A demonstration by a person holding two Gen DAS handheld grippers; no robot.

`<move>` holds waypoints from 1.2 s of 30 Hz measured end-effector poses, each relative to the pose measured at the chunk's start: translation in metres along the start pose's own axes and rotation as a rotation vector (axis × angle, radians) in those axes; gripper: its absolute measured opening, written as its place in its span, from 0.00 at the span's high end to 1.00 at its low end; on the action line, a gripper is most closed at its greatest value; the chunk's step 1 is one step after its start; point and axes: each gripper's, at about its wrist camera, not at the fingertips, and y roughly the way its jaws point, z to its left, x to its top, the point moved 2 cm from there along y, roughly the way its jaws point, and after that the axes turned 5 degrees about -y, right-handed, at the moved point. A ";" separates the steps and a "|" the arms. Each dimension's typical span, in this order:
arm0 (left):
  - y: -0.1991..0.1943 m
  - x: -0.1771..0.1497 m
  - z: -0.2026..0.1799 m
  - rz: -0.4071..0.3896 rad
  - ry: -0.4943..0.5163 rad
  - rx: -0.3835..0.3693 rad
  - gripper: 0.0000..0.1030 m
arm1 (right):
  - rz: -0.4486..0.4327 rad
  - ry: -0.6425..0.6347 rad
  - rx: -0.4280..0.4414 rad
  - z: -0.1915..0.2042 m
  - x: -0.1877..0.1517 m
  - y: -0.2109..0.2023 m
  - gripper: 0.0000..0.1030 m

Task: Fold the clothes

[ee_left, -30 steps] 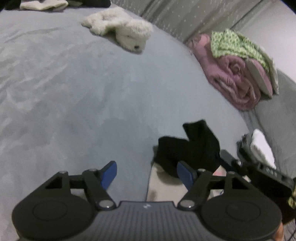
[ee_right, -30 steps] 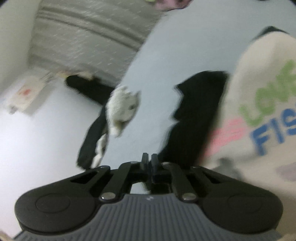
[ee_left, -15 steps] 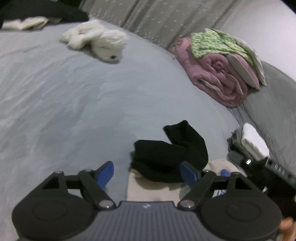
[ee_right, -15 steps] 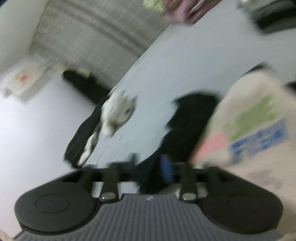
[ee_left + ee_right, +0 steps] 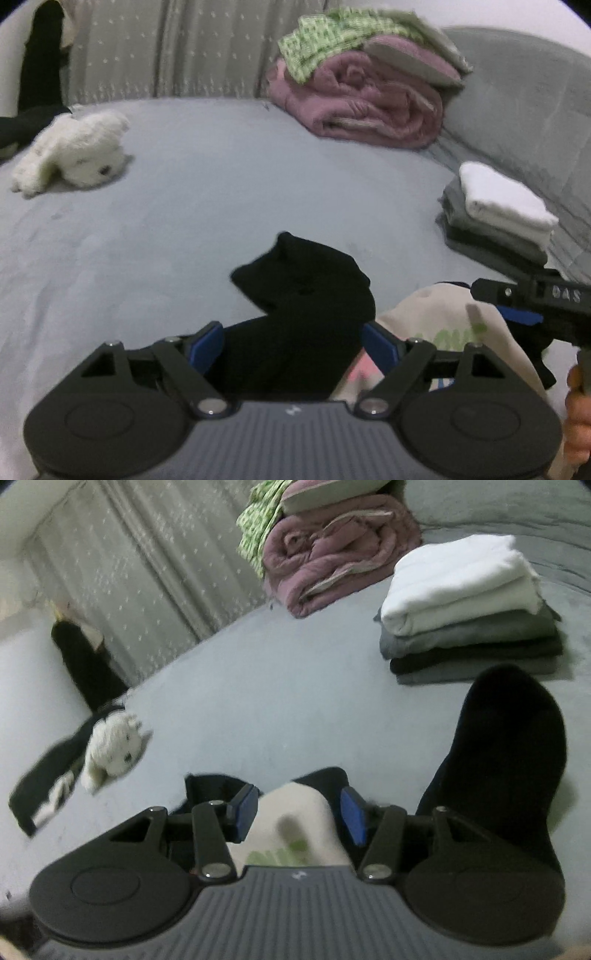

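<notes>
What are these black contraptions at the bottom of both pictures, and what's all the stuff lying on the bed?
No robot here: a person holds a pair of hand-held tongs in each hand, each carrying a camera that looks along its two fingers. One picture is from the left tongs, the other from the right tongs. Both stand open and grip nothing; the right ones have just been opening. In front lies a cream garment with black sleeves, waiting to be folded. Further off on the grey bed are a stack of folded clothes, a rolled pink blanket and a white plush toy.
</notes>
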 end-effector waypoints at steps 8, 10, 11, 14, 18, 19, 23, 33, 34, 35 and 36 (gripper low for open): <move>0.042 0.009 -0.004 0.109 -0.091 0.042 0.53 | 0.052 -0.025 0.029 0.005 -0.002 0.020 0.52; 0.044 0.006 -0.003 0.119 -0.111 0.044 0.68 | 0.055 -0.036 0.028 0.008 -0.004 0.023 0.72; 0.040 0.006 -0.005 0.110 -0.108 0.048 0.77 | 0.055 -0.048 0.023 0.009 -0.004 0.025 0.80; 0.024 0.009 -0.006 0.074 -0.110 0.054 0.87 | 0.040 -0.087 -0.003 0.012 -0.003 0.021 0.84; -0.013 0.011 0.000 0.003 -0.142 0.042 0.91 | -0.021 -0.138 0.026 0.021 0.003 -0.004 0.86; -0.024 0.011 0.001 -0.016 -0.149 0.040 0.91 | -0.037 -0.151 0.036 0.022 0.004 -0.012 0.86; -0.071 0.007 0.012 -0.085 -0.186 0.043 0.91 | -0.077 -0.197 0.073 0.025 0.007 -0.042 0.87; -0.173 -0.030 0.058 -0.149 -0.214 0.091 0.92 | -0.058 -0.367 0.127 0.020 -0.021 -0.102 0.87; -0.180 -0.036 0.063 -0.145 -0.215 0.096 0.92 | -0.049 -0.381 0.126 0.018 -0.025 -0.105 0.87; -0.188 -0.043 0.068 -0.137 -0.215 0.102 0.92 | -0.038 -0.396 0.125 0.016 -0.030 -0.107 0.87; -0.193 -0.050 0.072 -0.124 -0.214 0.109 0.92 | -0.025 -0.413 0.123 0.014 -0.034 -0.109 0.87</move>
